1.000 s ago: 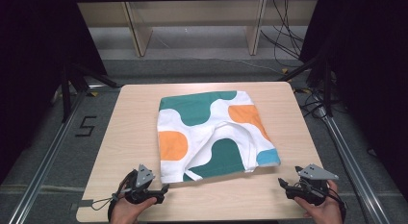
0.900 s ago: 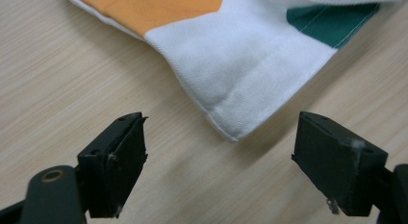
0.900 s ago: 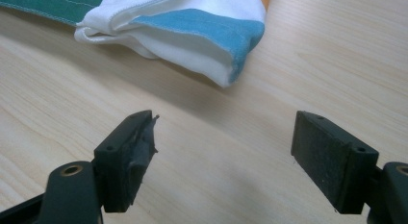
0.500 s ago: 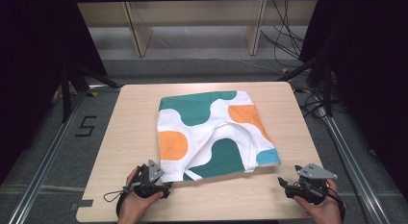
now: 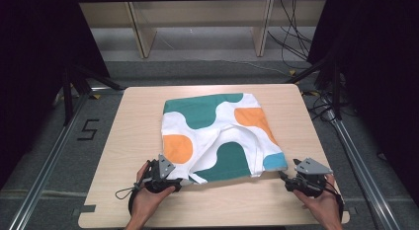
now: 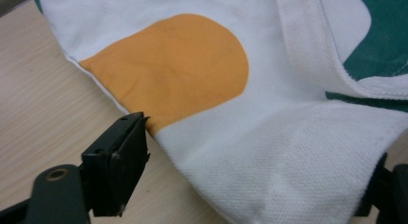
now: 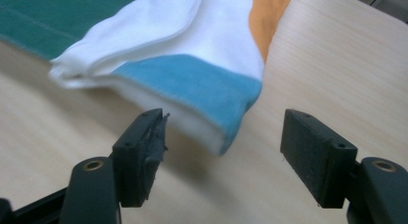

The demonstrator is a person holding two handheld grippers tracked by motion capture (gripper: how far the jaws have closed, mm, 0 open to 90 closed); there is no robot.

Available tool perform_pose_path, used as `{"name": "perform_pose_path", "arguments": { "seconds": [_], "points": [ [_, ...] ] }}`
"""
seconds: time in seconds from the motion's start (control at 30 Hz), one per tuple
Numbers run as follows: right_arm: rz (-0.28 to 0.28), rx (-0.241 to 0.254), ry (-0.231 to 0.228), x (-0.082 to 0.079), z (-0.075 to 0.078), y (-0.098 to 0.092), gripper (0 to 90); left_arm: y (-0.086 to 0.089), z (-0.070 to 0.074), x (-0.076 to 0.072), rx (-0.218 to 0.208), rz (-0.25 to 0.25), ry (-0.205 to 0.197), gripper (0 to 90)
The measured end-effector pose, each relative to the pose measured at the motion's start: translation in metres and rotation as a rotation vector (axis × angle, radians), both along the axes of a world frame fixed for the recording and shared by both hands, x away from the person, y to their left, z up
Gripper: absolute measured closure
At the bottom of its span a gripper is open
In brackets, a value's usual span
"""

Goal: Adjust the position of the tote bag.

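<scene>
A folded cloth with white, teal, orange and blue patches lies flat in the middle of the wooden table. My left gripper is at its near left corner. In the left gripper view the left gripper stands open, its jaws either side of the white edge below the orange patch. My right gripper is at the near right corner. Its jaws have just been closing, and in the right gripper view the right gripper is open with the blue corner between the pads, untouched.
Bare table runs along the near edge between my hands. Metal rails flank the table on both sides. A wooden shelf frame stands behind it, and cables trail on the floor at the back right.
Both hands have slid forward toward the cloth: the left gripper up to its near left corner, the right gripper in on the blue corner. The cloth has not moved.
</scene>
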State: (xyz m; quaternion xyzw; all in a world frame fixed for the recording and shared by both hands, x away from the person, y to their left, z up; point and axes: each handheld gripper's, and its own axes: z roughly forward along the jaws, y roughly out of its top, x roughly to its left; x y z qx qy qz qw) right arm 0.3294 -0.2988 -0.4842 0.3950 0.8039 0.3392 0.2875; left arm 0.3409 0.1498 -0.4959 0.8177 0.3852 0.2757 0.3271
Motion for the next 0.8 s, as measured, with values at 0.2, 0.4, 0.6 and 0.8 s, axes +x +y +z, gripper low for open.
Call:
{"name": "perform_pose_path", "arguments": {
  "seconds": [0.2,0.4,0.6,0.8],
  "points": [
    [0.035,-0.093,-0.038,0.035,-0.004,0.012,37.2,0.012,0.002,0.001,-0.053,0.036,-0.028,40.7],
    [0.068,-0.14,-0.044,0.053,-0.008,0.028,44.0,0.028,0.001,0.007,-0.019,0.033,0.024,49.6],
    [0.08,-0.158,-0.037,0.06,-0.011,0.032,60.0,0.032,-0.003,0.014,0.001,0.046,0.039,42.4],
    [0.1,-0.185,-0.016,0.059,-0.01,0.031,72.5,0.026,-0.01,0.022,0.027,0.017,0.052,53.0]
  ]
}}
